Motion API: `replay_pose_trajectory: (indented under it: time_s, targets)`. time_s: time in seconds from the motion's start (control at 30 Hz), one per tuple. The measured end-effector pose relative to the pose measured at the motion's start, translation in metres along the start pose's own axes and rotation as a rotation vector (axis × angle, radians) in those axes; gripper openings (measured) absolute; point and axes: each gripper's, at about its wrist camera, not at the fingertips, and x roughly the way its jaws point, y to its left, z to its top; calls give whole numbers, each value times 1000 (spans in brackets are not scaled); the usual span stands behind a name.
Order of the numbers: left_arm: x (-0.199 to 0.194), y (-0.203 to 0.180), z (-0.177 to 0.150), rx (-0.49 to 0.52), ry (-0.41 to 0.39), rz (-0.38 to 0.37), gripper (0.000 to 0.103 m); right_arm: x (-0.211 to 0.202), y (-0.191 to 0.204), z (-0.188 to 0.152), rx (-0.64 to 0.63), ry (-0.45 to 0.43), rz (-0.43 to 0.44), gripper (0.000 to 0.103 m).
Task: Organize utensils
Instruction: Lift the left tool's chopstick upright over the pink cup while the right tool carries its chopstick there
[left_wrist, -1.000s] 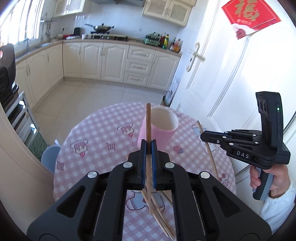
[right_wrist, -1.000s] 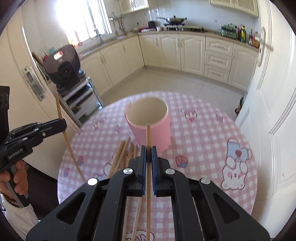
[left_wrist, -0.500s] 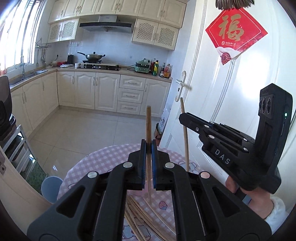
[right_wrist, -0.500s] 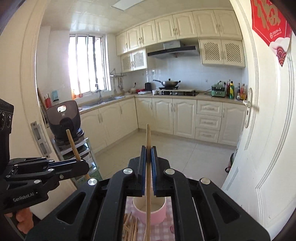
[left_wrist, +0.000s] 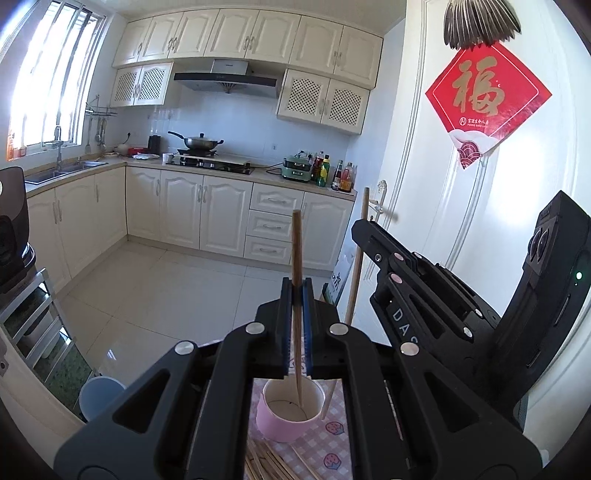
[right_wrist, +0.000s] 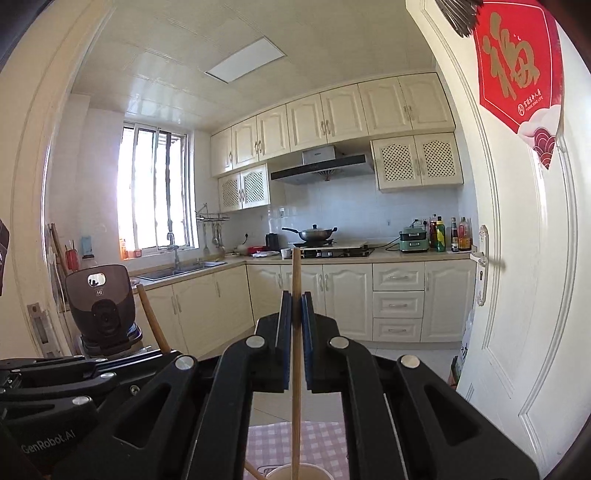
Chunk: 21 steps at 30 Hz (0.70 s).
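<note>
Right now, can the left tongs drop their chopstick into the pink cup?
Probably yes: the left tongs hold the chopstick upright with its lower tip already over the open, empty-looking pink cup; nothing blocks it.

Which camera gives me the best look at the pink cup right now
The left wrist view. It looks down into the pink cup on the checked tablecloth, showing its open mouth, its inside and its outer wall. The right wrist view catches only a sliver of the rim at the bottom edge, behind the chopstick clamped in the right gripper.
</note>
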Motion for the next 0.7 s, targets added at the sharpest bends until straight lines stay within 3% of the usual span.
replay_pose_trajectory:
  time_s: [0.4,0.7]
  targets:
    - [34,7,-40,5,83,14,5,3,-11,-29,33,9,-16,4]
    - [41,7,-60,5,126,31,5,-6,-16,-50,48,72,5,4]
